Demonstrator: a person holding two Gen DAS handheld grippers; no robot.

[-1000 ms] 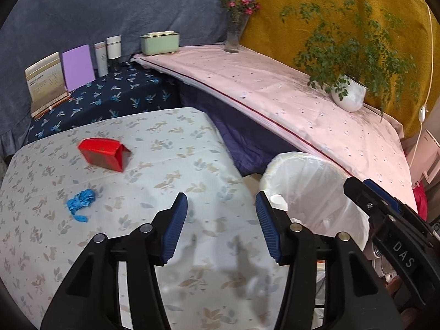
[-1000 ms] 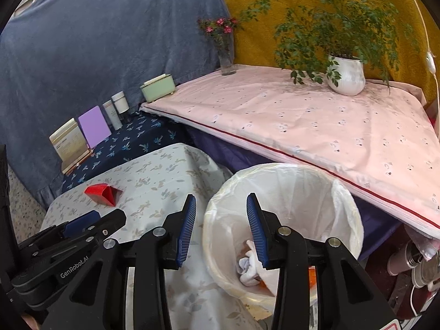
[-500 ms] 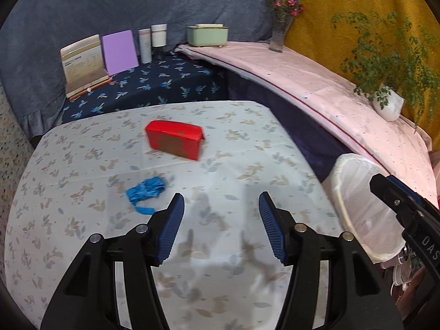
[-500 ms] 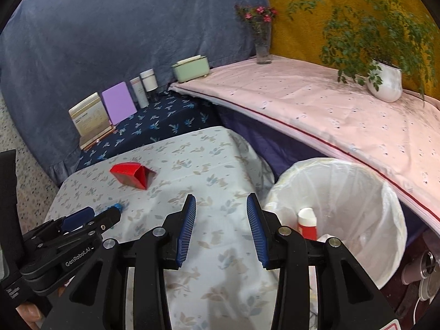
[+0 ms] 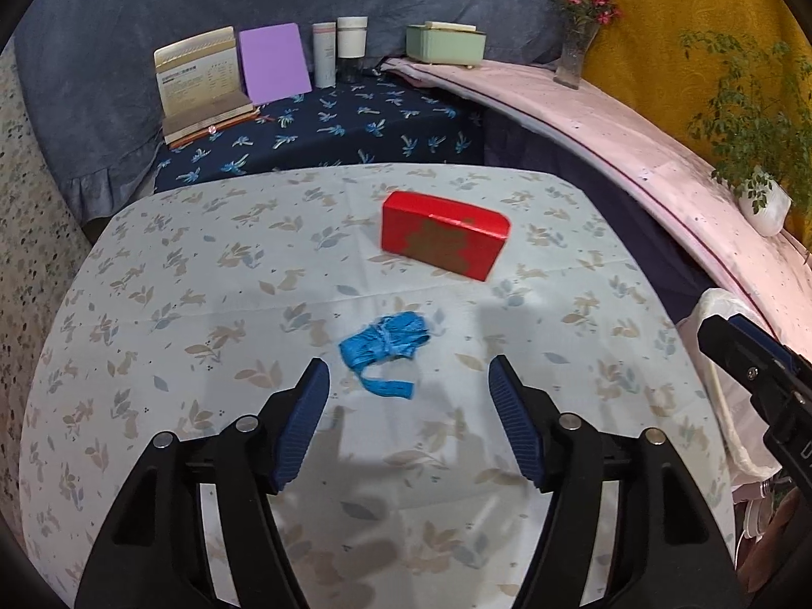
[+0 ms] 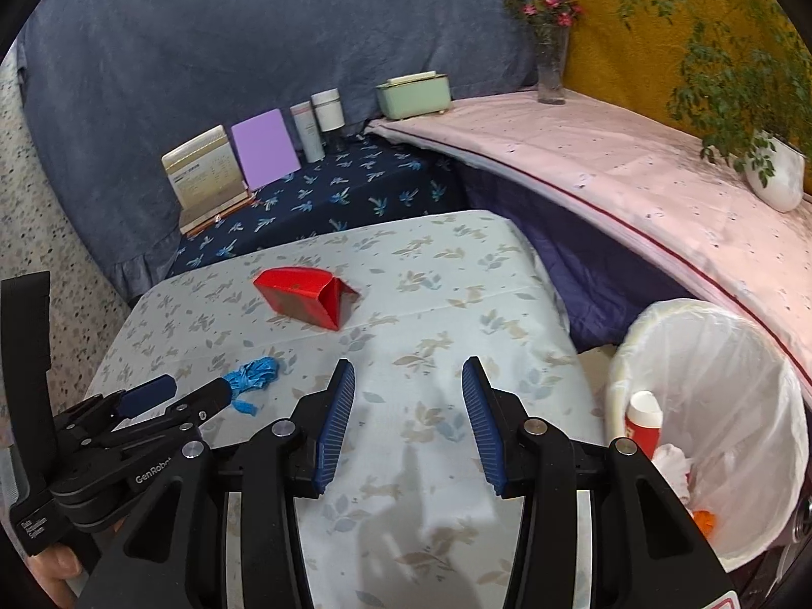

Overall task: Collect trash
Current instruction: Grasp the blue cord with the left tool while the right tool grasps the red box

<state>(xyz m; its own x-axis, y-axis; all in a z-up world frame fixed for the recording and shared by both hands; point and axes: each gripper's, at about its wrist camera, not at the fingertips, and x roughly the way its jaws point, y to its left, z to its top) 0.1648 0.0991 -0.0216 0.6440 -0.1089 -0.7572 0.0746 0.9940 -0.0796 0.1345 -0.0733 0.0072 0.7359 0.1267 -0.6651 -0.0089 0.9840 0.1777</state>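
Both grippers have swung away from the bin and over the table since the earlier frames. Blue crumpled scrap point(image 5: 385, 345) lies on the floral cloth just ahead of the left gripper point(image 5: 408, 380), between its finger lines but untouched; the jaws have just been opening and stand wide, empty. Red carton point(image 5: 444, 241) sits farther back, apart from the scrap. Right gripper point(image 6: 408, 385) hovers over bare table point(image 5: 203, 304), jaws just opened moderately, nothing between them. White-lined bin point(image 6: 720, 355) stands beside the table's right edge, holding 1 red-and-white bottle point(image 6: 642, 424) and some tissue.
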